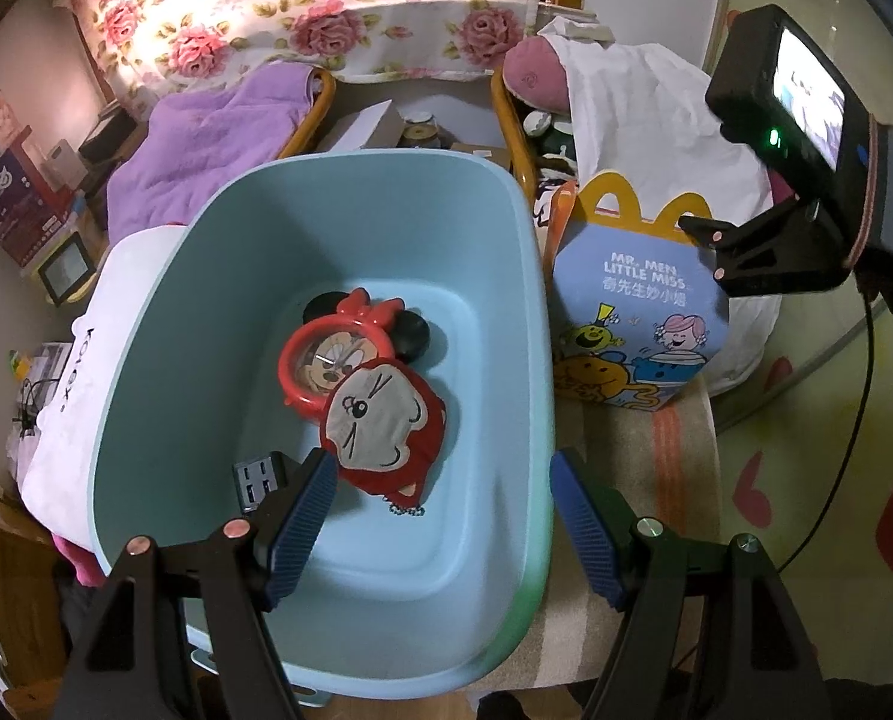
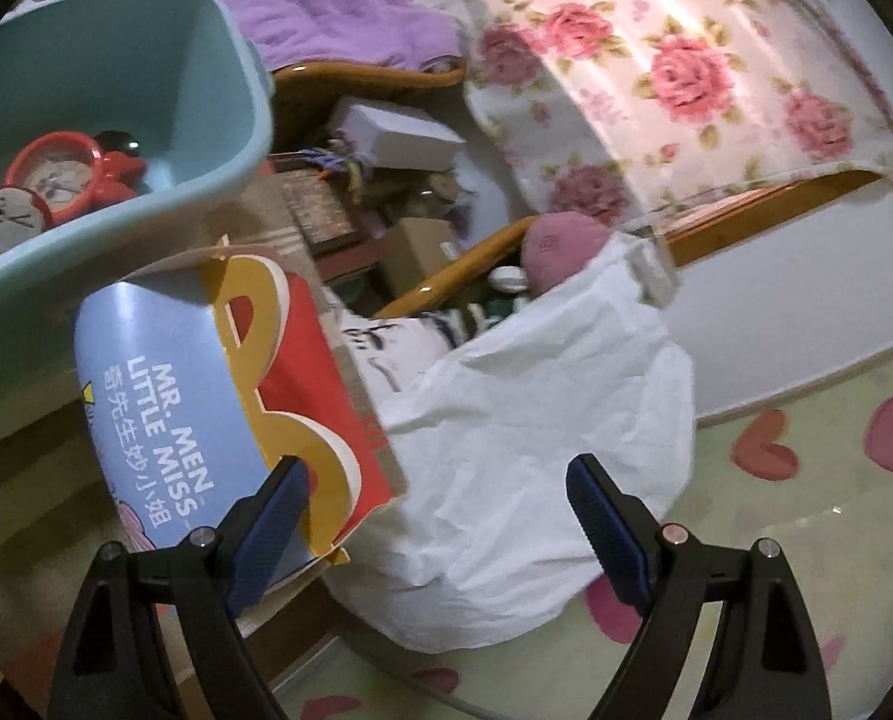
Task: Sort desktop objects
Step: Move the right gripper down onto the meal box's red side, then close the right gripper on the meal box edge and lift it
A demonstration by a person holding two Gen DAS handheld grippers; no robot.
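Note:
A light blue tub [image 1: 146, 330] holds a red mouse-ear clock [image 1: 320, 360], a red plush pouch with a cat face [image 1: 380, 420] and a grey USB hub [image 1: 257, 474]. My left gripper [image 1: 443, 504] hangs open over the tub's near right rim, one finger inside and one outside, holding nothing. Right of the tub stands a blue meal box [image 1: 638, 312] with yellow arch handles. My right gripper [image 2: 440, 516] is open at the top of the box [image 2: 164, 396]. The yellow handle's end lies just inside its left finger [image 2: 278, 516], not pinched. The tub [image 2: 146, 60] and clock [image 2: 56, 174] show at upper left.
A white plastic bag [image 2: 536, 420] bulges behind the box. A white tissue pack [image 1: 68, 372] sits left of the tub. A striped cloth [image 1: 656, 450] covers the table. A purple blanket [image 1: 206, 138], wooden chair frames and boxes crowd the back. A heart-patterned floor mat [image 2: 806, 480] lies to the right.

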